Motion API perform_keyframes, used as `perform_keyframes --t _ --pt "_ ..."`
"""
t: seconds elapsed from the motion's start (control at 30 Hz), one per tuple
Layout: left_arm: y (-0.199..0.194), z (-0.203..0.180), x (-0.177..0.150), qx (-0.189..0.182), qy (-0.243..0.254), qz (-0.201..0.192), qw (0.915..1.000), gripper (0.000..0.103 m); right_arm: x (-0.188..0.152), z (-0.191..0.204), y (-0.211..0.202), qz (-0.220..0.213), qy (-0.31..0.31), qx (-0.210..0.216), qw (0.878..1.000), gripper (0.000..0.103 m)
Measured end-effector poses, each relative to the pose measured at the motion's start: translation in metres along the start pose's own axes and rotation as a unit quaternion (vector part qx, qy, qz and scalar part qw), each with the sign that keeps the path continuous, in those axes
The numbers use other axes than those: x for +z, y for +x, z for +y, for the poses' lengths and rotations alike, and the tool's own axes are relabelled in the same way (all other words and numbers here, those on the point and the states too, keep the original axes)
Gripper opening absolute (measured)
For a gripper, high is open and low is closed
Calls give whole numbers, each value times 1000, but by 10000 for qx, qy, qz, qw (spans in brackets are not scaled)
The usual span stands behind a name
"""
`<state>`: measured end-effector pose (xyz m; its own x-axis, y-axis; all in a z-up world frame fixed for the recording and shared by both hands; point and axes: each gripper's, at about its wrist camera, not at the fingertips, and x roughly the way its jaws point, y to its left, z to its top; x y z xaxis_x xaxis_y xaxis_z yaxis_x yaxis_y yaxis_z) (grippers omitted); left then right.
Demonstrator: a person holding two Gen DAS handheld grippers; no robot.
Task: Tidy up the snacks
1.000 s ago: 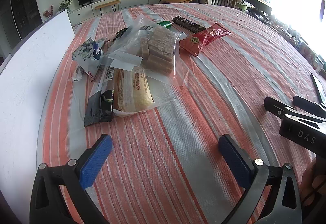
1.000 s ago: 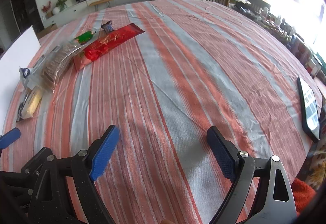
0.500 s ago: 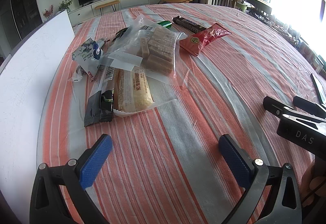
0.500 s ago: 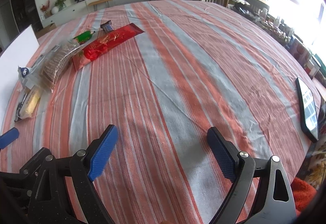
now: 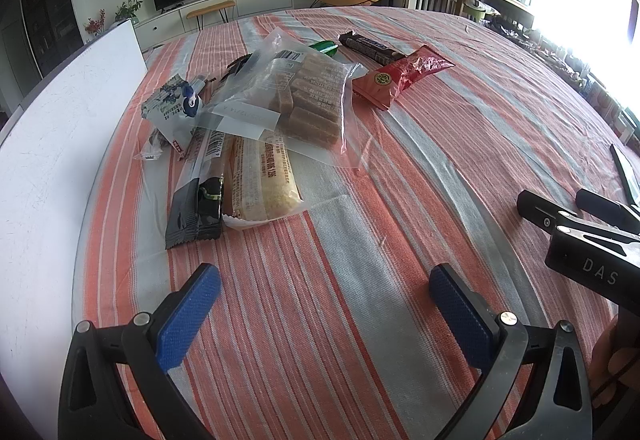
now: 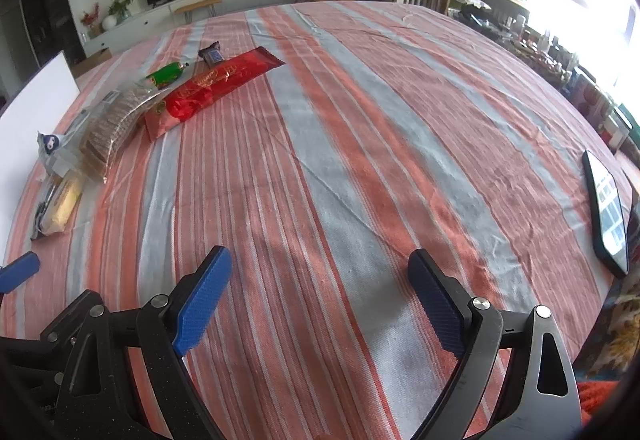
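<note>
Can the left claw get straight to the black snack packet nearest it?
Probably yes. The left claw is open over bare striped tablecloth, and the black snack packet lies just ahead to its left, uncovered at its near end.

Snack pile on tablecloth, beside board; phone far right.

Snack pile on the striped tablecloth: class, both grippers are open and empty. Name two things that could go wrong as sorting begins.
1. The clear bag of wafer bars lies over the yellow-cake packet and black packet; pulling either might drag the rest.
2. The phone lies near the table edge beside the right gripper; a sweep could knock it off.
</note>
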<state>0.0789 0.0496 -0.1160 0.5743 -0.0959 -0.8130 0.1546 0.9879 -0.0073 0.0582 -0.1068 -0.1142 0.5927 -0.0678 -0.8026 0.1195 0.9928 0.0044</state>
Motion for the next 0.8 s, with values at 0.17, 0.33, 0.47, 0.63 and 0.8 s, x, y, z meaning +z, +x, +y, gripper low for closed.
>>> perform_keyframes --t 0.17,0.33,0.47,0.63,0.8 --pt "0 0 0 1 2 1 10000 103 0 0 0 0 -2 1 10000 92" --pt "0 0 0 1 2 0 10000 103 0 0 0 -4 -9 9 10000 92" --pt "0 0 0 1 2 0 10000 103 -1 0 -1 -18 -19 37 10000 92" --pt "0 0 0 0 2 0 10000 103 -2 -1 -1 -19 -17 37 10000 92" --pt "1 0 1 0 3 0 10000 103 -1 -1 -1 -19 -21 39 10000 92"
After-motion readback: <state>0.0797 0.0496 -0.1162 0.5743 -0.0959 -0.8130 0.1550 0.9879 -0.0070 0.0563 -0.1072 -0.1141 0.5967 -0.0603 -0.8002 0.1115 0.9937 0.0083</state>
